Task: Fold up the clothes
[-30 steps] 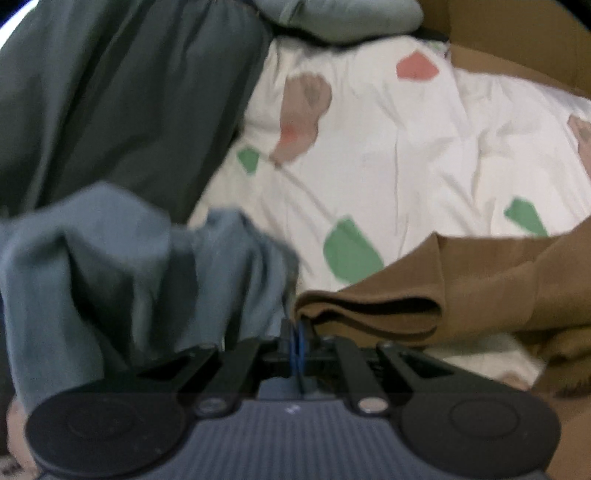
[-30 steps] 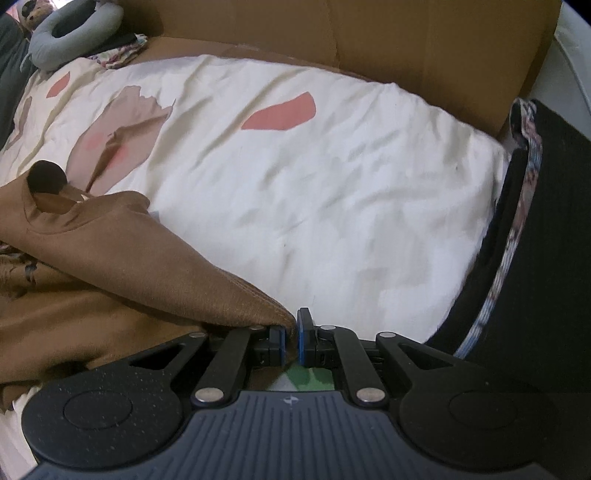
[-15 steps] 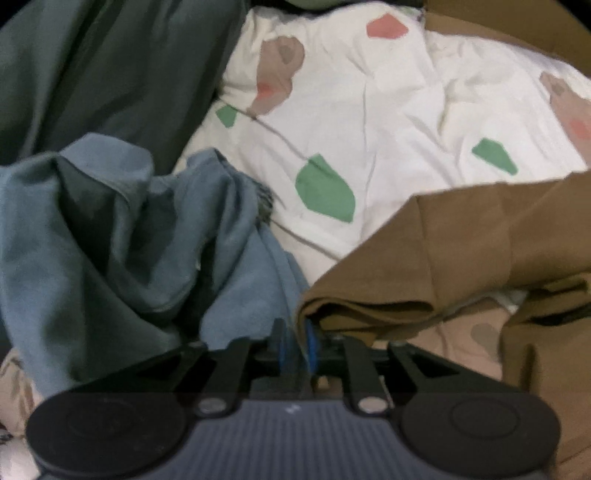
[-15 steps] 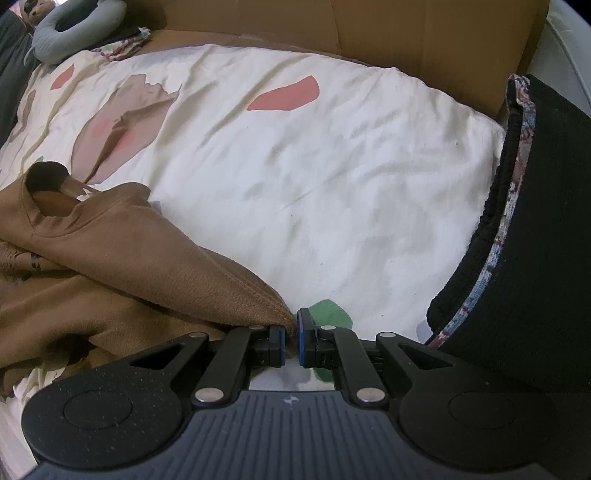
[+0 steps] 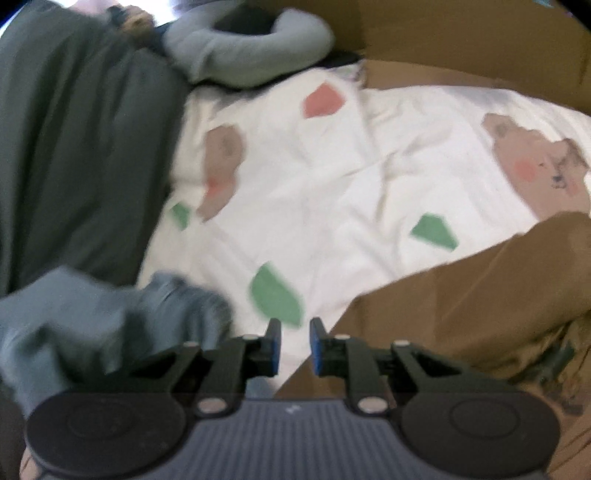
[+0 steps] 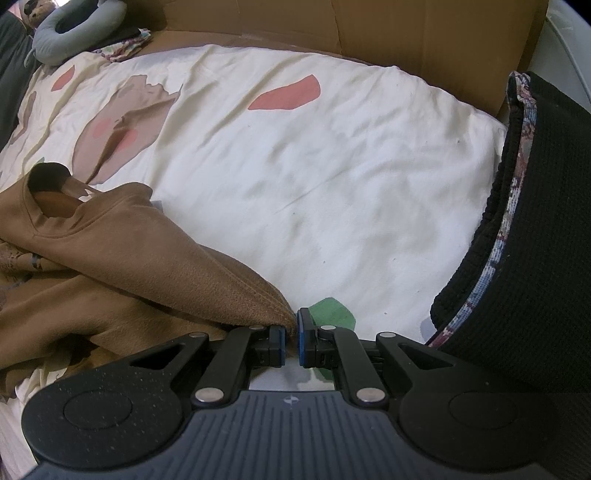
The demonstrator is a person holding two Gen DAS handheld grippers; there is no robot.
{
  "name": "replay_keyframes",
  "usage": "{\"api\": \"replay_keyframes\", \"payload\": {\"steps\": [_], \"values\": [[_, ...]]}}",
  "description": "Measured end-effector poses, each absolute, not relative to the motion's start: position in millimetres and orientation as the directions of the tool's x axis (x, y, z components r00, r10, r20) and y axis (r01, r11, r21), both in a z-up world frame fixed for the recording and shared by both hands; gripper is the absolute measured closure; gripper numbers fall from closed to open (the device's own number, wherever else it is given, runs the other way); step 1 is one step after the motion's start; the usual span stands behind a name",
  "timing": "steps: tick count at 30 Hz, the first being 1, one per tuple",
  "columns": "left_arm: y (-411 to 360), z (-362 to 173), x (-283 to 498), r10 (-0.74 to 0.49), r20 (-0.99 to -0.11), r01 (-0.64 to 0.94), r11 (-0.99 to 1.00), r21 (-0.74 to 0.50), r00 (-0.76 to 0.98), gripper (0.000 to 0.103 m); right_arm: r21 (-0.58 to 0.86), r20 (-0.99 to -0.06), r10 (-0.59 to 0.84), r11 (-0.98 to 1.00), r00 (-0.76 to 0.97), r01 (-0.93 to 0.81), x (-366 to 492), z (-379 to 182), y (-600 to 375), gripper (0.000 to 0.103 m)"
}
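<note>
A brown shirt (image 5: 476,295) lies crumpled on the white patterned bedspread (image 5: 332,177), at the lower right of the left wrist view. My left gripper (image 5: 294,347) hovers just left of its edge, jaws opening, with only bedspread showing between them. In the right wrist view the same brown shirt (image 6: 122,251) spreads over the left side, neck hole up. My right gripper (image 6: 291,338) is shut on the shirt's hemmed corner, low over the bedspread (image 6: 314,177).
A grey-blue garment (image 5: 92,325) is bunched at the lower left and a dark green cloth (image 5: 74,147) covers the left side. A grey neck pillow (image 5: 251,48) lies at the far end. Cardboard (image 6: 424,29) stands behind the bed; a black knitted garment (image 6: 532,236) fills the right.
My left gripper has let go of the brown shirt's edge and lifted away from it; its jaws now stand apart. The right gripper has stayed put, still gripping the shirt corner.
</note>
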State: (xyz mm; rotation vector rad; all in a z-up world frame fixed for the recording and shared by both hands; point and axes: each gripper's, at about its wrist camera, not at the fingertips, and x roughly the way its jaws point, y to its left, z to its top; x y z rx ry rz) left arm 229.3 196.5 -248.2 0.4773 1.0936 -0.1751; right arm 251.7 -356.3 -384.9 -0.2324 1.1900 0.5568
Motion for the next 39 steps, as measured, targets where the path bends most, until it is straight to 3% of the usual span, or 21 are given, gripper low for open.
{"api": "replay_keyframes", "payload": {"steps": [8, 12, 15, 27, 29, 33, 36, 39], "values": [[146, -288, 246, 0.025, -0.907, 0.509, 0.821, 0.259, 0.421, 0.080, 0.121, -0.922, 0.290, 0.845, 0.257, -0.521, 250, -386, -357, 0.099], [127, -297, 253, -0.008, -0.920, 0.575, 0.783, 0.238, 0.392, 0.074, 0.117, -0.921, 0.289, 0.845, 0.261, -0.521, 250, -387, -356, 0.099], [114, -308, 257, -0.025, -0.940, 0.640, 0.738, 0.213, 0.341, 0.063, 0.114, -0.921, 0.286, 0.846, 0.263, -0.521, 249, -387, -356, 0.099], [85, -356, 259, -0.015, -0.975, 0.768, 0.619, 0.166, 0.223, 0.060, 0.116, -0.922, 0.288, 0.845, 0.260, -0.523, 251, -388, -356, 0.099], [85, -359, 256, -0.014, -0.974, 0.769, 0.616, 0.171, 0.227, 0.061, 0.116, -0.922, 0.288, 0.845, 0.260, -0.523, 251, -388, -356, 0.099], [84, -360, 248, -0.021, -0.973, 0.779, 0.604, 0.171, 0.229, 0.075, 0.117, -0.922, 0.289, 0.844, 0.259, -0.523, 250, -389, -355, 0.099], [87, -358, 242, -0.010, -0.968, 0.795, 0.574, 0.199, 0.249, 0.097, 0.117, -0.922, 0.289, 0.843, 0.259, -0.525, 250, -390, -355, 0.099], [93, -351, 239, -0.014, -0.961, 0.792, 0.570, 0.220, 0.277, 0.098, 0.117, -0.921, 0.290, 0.843, 0.261, -0.525, 250, -390, -356, 0.099]]}}
